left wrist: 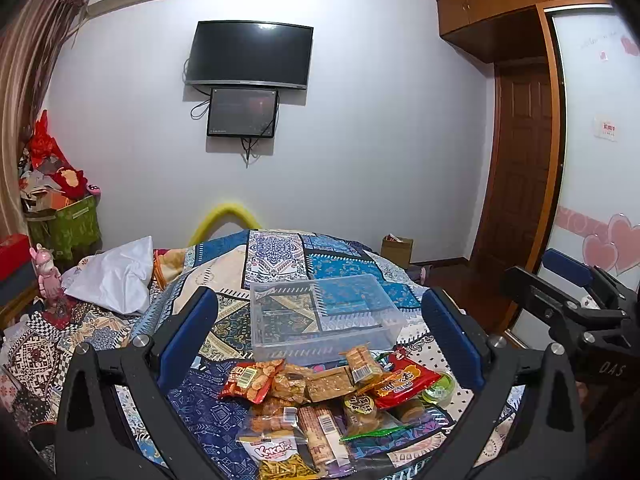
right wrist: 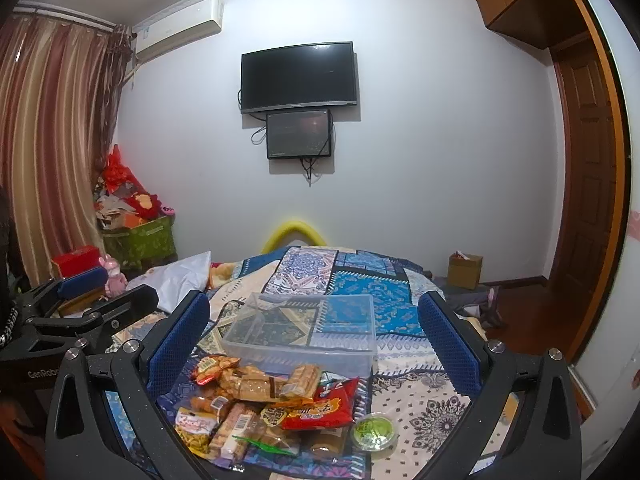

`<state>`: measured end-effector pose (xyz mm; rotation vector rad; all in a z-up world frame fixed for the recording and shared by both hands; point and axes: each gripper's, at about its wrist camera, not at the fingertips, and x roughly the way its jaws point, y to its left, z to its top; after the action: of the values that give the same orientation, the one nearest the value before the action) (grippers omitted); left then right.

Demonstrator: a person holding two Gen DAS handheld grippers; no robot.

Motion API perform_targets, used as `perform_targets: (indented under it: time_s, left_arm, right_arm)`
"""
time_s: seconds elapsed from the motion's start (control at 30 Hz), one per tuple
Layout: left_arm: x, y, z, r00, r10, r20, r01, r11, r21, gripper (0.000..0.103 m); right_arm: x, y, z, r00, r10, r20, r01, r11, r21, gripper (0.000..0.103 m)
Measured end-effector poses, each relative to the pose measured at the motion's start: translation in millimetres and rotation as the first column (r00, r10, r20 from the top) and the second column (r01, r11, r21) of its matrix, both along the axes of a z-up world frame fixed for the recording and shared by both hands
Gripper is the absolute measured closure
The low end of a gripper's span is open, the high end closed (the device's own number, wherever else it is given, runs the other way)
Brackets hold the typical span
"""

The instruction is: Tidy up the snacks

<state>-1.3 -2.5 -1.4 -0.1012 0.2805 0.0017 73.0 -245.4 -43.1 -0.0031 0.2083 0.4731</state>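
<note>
A heap of snack packets (left wrist: 320, 396) lies on the patterned bedspread; it also shows in the right wrist view (right wrist: 260, 404). In it are a red packet (left wrist: 400, 384), a Kokaro bag (left wrist: 280, 456) and a small round green tub (right wrist: 374, 432). Just behind stands a clear, empty plastic box (left wrist: 324, 316), also in the right wrist view (right wrist: 304, 332). My left gripper (left wrist: 320, 336) is open and empty above the heap. My right gripper (right wrist: 316, 344) is open and empty too, to the right of the left one; it shows in the left wrist view (left wrist: 576, 292).
The bedspread (left wrist: 280, 256) covers the bed. A white pillow (left wrist: 112, 276) and a pink toy (left wrist: 48, 276) lie at the left. A green bin of clutter (right wrist: 140, 240) stands by the curtain. A cardboard box (right wrist: 464, 270) sits on the floor by the wooden door (right wrist: 588, 184).
</note>
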Motion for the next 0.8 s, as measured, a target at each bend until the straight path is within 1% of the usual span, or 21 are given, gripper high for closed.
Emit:
perform_targets:
  time_s: [0.8]
  left_arm:
    - [1.5,-1.3,-0.5,1.0,0.003,-0.012,-0.003,1.0,0.005,0.0]
  right_arm:
    - [0.3,-0.7,-2.9,1.0,0.004,-0.005,-0.004,1.0,0.007,0.0]
